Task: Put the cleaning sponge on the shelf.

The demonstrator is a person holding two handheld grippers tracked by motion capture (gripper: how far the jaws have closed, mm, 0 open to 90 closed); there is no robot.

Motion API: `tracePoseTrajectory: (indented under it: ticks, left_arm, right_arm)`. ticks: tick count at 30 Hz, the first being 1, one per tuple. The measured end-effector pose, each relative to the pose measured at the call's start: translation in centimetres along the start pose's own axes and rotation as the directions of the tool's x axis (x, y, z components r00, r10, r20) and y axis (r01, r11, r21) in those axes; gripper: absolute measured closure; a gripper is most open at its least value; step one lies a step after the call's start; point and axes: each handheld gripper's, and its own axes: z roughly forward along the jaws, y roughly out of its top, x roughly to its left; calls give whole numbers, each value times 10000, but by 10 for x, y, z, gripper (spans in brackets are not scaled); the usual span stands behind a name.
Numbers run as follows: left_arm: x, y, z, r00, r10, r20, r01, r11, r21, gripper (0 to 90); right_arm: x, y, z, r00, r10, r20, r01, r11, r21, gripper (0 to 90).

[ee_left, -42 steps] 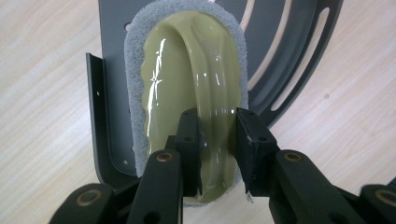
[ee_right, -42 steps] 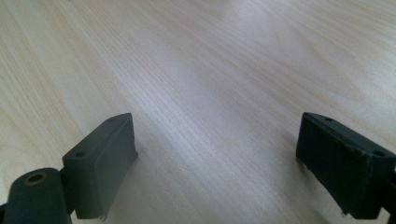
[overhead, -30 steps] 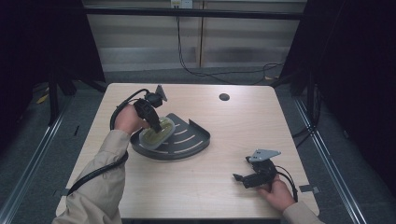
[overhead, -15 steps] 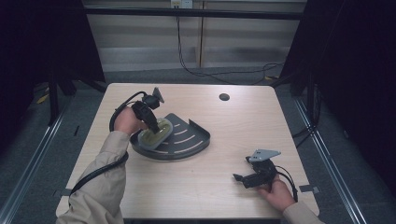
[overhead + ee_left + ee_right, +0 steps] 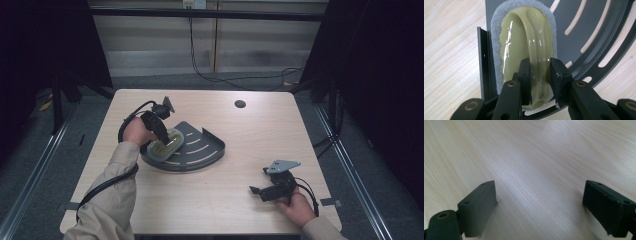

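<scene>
L claw (image 5: 540, 75) is clenched on the green handle of the scrubber (image 5: 524, 37), which lies w/ its pad on the dark rack (image 5: 200, 150) at counter (image 5: 210, 200) centre-left, while R claw (image 5: 256, 191) rests released on bare counter, well apart.

Setting: lab / recording bay, not a home.
- Bench (image 5: 210, 200): pale wood-grain top w/ round cable hole (image 5: 240, 104) at 1 o'clock.
- Dark curtains (image 5: 380, 75) at 3 and 9 o'clock.
- Grey carpet floor (image 5: 45, 150), metal floor rails (image 5: 350, 170) along both sides.
- Pale wall panels (image 5: 165, 45) at 12 o'clock; black cable (image 5: 192, 55) hangs from wall outlet (image 5: 194, 4).
- Tape marks (image 5: 330, 202) at bench edge, 4 o'clock.
</scene>
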Motion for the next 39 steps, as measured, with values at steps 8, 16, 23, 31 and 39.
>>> tracePoseTrajectory:
  ticks: [8,16,23,31,39]
  left_arm:
    - [6,-6,4,9998,-179,-108,179,9998,19,718]
    - [7,-7,4,9993,-316,-193,317,9995,28,713]
    - [7,-7,5,9988,-295,-378,300,9995,129,709]
    - [9,-9,5,9975,-452,-538,463,9987,195,700]
    - [9,-10,3,9962,-564,-668,581,9980,230,685]
  right_arm:
    - [0,0,0,10000,-43,-6,43,10000,-23,115]
    - [0,0,0,10000,-43,-7,43,10000,-22,115]
    - [0,0,0,10000,-41,-6,41,10000,-21,115]
    - [0,0,0,10000,-21,1,21,10000,-7,115]
    - [0,0,0,10000,-23,-6,23,10000,-9,115]
